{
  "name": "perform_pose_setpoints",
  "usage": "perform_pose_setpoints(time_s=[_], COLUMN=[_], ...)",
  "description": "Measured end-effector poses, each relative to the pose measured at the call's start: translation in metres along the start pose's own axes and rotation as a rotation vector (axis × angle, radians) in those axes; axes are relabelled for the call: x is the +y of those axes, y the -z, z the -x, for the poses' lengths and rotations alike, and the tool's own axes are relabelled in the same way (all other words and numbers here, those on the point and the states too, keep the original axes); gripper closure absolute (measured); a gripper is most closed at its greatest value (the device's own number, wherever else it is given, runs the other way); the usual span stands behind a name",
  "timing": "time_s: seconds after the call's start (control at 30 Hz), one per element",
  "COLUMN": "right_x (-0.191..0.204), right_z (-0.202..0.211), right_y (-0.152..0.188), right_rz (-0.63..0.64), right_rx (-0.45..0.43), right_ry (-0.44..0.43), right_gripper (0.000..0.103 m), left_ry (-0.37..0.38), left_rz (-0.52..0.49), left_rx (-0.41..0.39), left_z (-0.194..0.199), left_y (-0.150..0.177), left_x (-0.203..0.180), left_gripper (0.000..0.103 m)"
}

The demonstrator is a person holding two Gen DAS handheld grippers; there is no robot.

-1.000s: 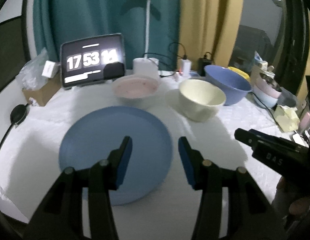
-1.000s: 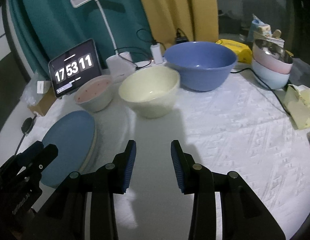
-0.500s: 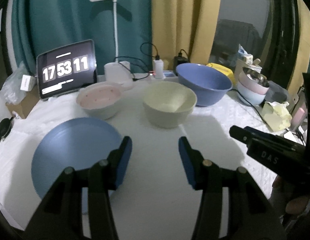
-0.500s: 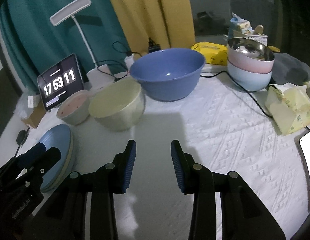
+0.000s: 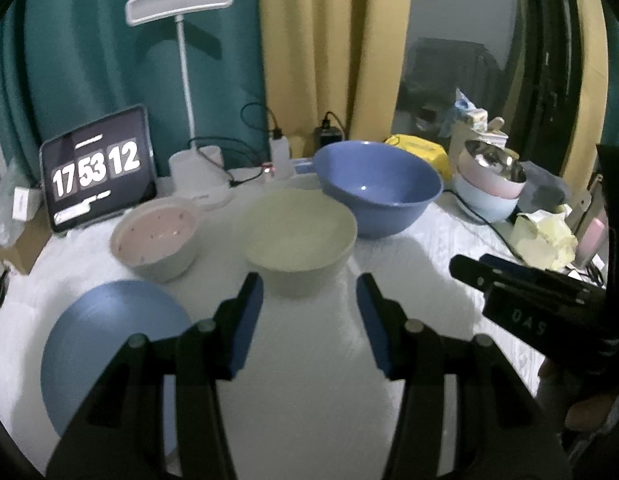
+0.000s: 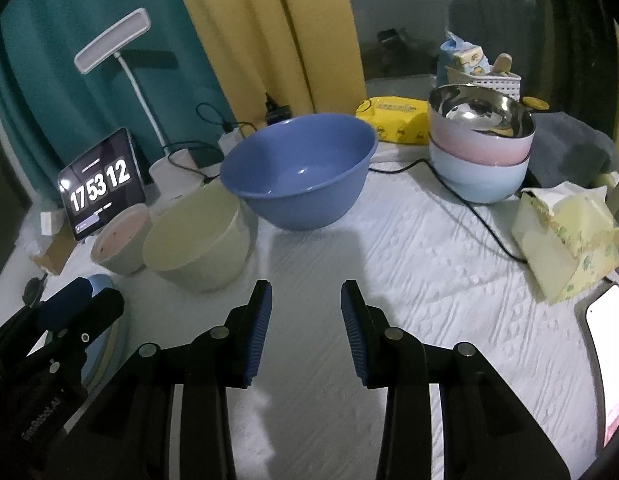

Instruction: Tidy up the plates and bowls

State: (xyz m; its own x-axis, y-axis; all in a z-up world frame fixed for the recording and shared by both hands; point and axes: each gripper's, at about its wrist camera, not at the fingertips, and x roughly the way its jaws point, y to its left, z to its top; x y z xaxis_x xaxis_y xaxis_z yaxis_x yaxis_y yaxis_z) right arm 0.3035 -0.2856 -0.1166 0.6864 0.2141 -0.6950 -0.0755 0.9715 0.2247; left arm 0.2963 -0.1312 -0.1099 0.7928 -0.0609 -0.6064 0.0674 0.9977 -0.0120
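A cream bowl stands just beyond my open, empty left gripper. A pink speckled bowl is to its left and a large blue bowl behind it to the right. A blue plate lies at the near left. My right gripper is open and empty above the white cloth, with the blue bowl ahead and the cream bowl ahead left. A stack of pink, light-blue and steel bowls stands at the right.
A tablet clock and a desk lamp stand at the back left, with cables and chargers behind the bowls. A tissue pack and a phone lie at the right. A yellow packet is behind.
My left gripper has swung right from over the blue plate toward the cream bowl. My right gripper has also swung right, toward the blue bowl. Both stay open.
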Motion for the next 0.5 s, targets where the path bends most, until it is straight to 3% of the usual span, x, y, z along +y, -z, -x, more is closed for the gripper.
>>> perform_pose_setpoints(time_s=[0.5], right_x=[-0.023], right_z=[-0.011], right_y=[-0.044], right_rz=[-0.009], right_rx=[-0.072], right_ry=[0.06], right_gripper=[0.065], left_ry=[0.082], left_rz=[-0.056], left_rx=[-0.07], left_z=[-0.028], left_y=[-0.048], left_x=[-0.016], left_gripper=[0.053])
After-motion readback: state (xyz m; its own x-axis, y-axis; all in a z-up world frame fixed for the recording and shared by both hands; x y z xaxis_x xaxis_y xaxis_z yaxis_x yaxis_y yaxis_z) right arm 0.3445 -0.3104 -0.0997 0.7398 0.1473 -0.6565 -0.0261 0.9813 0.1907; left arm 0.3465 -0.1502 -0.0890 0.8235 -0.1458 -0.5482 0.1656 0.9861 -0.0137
